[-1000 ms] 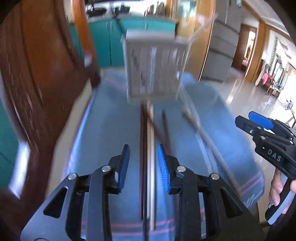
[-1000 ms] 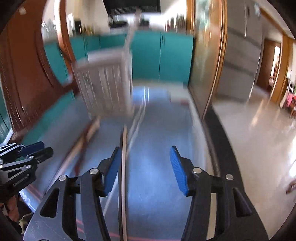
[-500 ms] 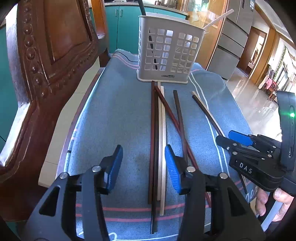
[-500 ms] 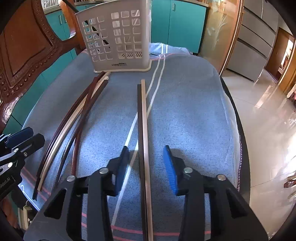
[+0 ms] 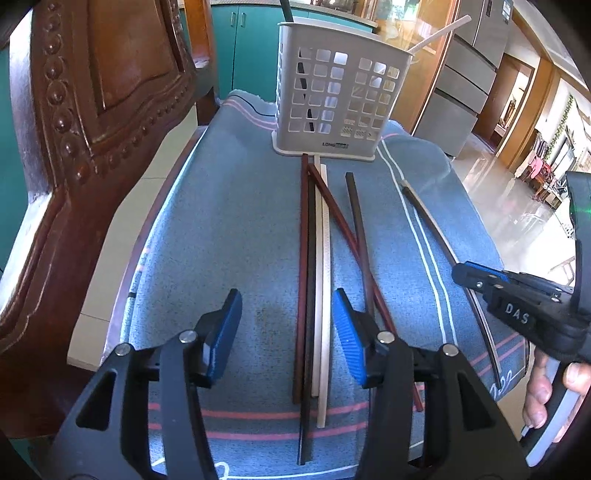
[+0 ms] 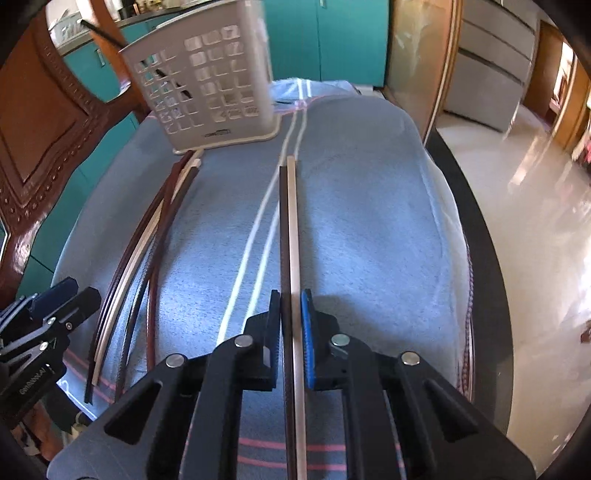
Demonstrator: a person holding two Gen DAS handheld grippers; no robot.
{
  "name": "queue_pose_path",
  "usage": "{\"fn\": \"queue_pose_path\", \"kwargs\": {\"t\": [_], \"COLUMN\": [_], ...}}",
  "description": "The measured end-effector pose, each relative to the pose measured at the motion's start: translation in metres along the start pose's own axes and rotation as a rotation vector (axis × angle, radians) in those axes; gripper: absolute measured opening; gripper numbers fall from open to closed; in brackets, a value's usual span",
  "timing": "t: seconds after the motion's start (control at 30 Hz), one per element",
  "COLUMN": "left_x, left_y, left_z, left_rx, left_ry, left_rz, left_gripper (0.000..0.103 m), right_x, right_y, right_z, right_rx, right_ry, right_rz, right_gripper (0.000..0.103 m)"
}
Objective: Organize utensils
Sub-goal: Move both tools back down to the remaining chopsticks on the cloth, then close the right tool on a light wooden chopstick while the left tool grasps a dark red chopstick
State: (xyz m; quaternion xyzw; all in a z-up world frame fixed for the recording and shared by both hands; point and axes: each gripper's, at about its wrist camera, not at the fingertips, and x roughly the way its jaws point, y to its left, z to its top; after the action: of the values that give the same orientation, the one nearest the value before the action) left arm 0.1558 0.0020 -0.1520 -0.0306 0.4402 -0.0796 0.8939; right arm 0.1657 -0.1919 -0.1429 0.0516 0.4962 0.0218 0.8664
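Observation:
A white perforated utensil basket stands at the far end of a blue cloth; it holds a dark stick and a pale one. Several dark, reddish and pale chopsticks lie lengthwise in front of it. My left gripper is open just above their near ends, a little to their left. My right gripper is shut on a pair of chopsticks, one dark and one pale, lying apart at the right. The right gripper also shows in the left wrist view, and the basket in the right wrist view.
A carved wooden chair back stands close along the left of the cloth. Teal cabinets and a wooden door frame are behind the basket. The table edge drops to a shiny floor on the right.
My right gripper has shut on the pair of chopsticks. My left gripper has opened wider and shifted slightly left over the chopstick group. The views have steadied after a fast move.

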Motion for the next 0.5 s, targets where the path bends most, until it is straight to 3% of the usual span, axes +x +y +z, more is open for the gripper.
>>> {"fn": "queue_pose_path", "kwargs": {"t": [0.17, 0.37, 0.5], "left_x": [0.003, 0.020, 0.034], "left_y": [0.010, 0.019, 0.019], "left_z": [0.008, 0.018, 0.022], "left_rx": [-0.019, -0.050, -0.041], "left_ry": [0.009, 0.065, 0.096], "left_rz": [-0.015, -0.043, -0.037], "left_gripper": [0.055, 0.055, 0.047], "right_x": [-0.004, -0.011, -0.009], "right_y": [0.001, 0.004, -0.001], "right_z": [-0.002, -0.003, -0.004], "right_rx": [-0.013, -0.030, -0.028], "right_ry": [0.006, -0.033, -0.025], "right_rz": [0.063, 0.037, 0.031], "right_gripper": [0.012, 0.014, 0.015]}}
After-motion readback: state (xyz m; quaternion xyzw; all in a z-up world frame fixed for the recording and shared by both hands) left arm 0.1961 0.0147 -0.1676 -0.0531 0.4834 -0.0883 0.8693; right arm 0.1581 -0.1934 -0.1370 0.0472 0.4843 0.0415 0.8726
